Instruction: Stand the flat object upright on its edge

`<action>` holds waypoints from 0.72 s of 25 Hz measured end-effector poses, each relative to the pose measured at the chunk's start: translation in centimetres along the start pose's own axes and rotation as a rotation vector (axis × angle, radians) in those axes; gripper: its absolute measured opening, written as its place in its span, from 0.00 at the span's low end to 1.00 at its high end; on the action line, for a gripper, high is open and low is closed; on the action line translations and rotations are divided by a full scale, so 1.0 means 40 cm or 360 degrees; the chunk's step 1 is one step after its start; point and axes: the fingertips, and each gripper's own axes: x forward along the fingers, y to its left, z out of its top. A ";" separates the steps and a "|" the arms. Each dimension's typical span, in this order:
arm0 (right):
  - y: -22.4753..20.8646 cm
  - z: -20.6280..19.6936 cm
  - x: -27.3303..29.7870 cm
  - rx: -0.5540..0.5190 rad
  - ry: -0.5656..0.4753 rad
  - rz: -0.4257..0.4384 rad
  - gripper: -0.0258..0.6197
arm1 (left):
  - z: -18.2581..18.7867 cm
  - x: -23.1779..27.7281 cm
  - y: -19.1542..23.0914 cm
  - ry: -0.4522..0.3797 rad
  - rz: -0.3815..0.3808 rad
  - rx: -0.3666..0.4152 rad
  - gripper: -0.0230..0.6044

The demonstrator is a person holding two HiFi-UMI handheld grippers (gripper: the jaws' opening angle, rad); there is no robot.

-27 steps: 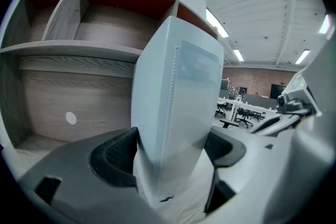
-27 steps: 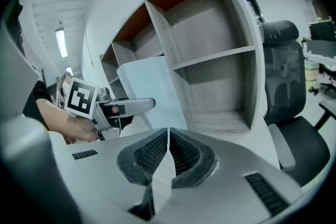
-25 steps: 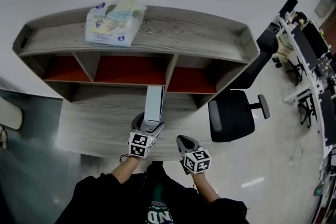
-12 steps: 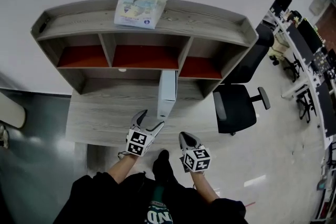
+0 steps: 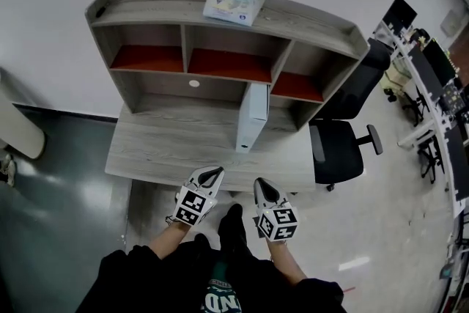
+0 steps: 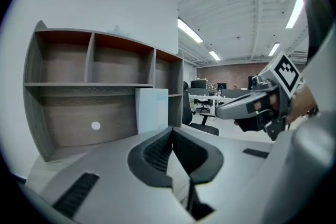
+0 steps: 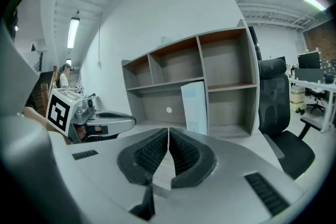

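A pale blue-white flat box (image 5: 253,117) stands upright on its edge on the grey desk (image 5: 168,146), against the shelf unit's right divider. It also shows as the box (image 6: 152,110) and the box (image 7: 195,106) in the two gripper views. My left gripper (image 5: 210,174) is shut and empty, held off the desk's front edge, well short of the box. My right gripper (image 5: 261,187) is beside it, also shut with nothing between its jaws. Each gripper appears in the other's view, as the right gripper (image 6: 231,109) and the left gripper (image 7: 123,122).
A wooden shelf unit (image 5: 220,48) with red-backed compartments sits on the desk's rear. A plastic packet (image 5: 234,2) lies on its top. A black office chair (image 5: 344,150) stands right of the desk. More desks with monitors (image 5: 432,62) fill the far right.
My left gripper let go of the box and drew back toward me, and its jaws have gone from open to shut. The box stays standing. The head view has pulled back.
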 end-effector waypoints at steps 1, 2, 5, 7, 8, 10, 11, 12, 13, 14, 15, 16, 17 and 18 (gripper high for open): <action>0.011 0.003 -0.009 -0.0010 -0.0011 0.0001 0.10 | 0.000 -0.017 -0.006 -0.0014 -0.0009 -0.0003 0.06; 0.020 0.005 -0.017 -0.0018 -0.0021 0.0001 0.10 | 0.000 -0.033 -0.011 -0.0027 -0.0016 -0.0004 0.06; 0.042 0.012 -0.035 -0.0030 -0.0048 0.0002 0.10 | 0.000 -0.071 -0.017 -0.0052 -0.0020 -0.0004 0.06; 0.054 0.014 -0.043 -0.0041 -0.0061 0.0000 0.10 | -0.003 -0.090 -0.020 -0.0061 -0.0023 -0.0017 0.06; 0.060 0.015 -0.046 -0.0046 -0.0068 -0.0001 0.10 | -0.004 -0.098 -0.020 -0.0062 -0.0024 -0.0025 0.06; 0.070 0.020 -0.049 -0.0052 -0.0081 -0.0003 0.10 | -0.005 -0.109 -0.019 -0.0058 -0.0024 -0.0040 0.06; 0.075 0.022 -0.050 -0.0054 -0.0085 -0.0002 0.10 | -0.006 -0.113 -0.018 -0.0055 -0.0025 -0.0045 0.06; 0.080 0.023 -0.051 -0.0059 -0.0088 -0.0001 0.09 | -0.008 -0.116 -0.017 -0.0051 -0.0027 -0.0049 0.06; 0.085 0.023 -0.051 -0.0065 -0.0087 0.0002 0.09 | -0.009 -0.118 -0.017 -0.0046 -0.0032 -0.0051 0.06; 0.090 0.022 -0.050 -0.0073 -0.0084 0.0006 0.09 | -0.011 -0.119 -0.018 -0.0041 -0.0038 -0.0052 0.06; 0.094 0.021 -0.049 -0.0080 -0.0080 0.0008 0.09 | -0.013 -0.121 -0.019 -0.0037 -0.0045 -0.0053 0.06; 0.098 0.020 -0.048 -0.0085 -0.0076 0.0010 0.09 | -0.015 -0.123 -0.020 -0.0036 -0.0049 -0.0053 0.06; 0.101 0.019 -0.047 -0.0088 -0.0075 0.0011 0.09 | -0.016 -0.125 -0.020 -0.0035 -0.0052 -0.0054 0.06; 0.104 0.019 -0.046 -0.0089 -0.0073 0.0011 0.09 | -0.018 -0.127 -0.019 -0.0032 -0.0054 -0.0056 0.06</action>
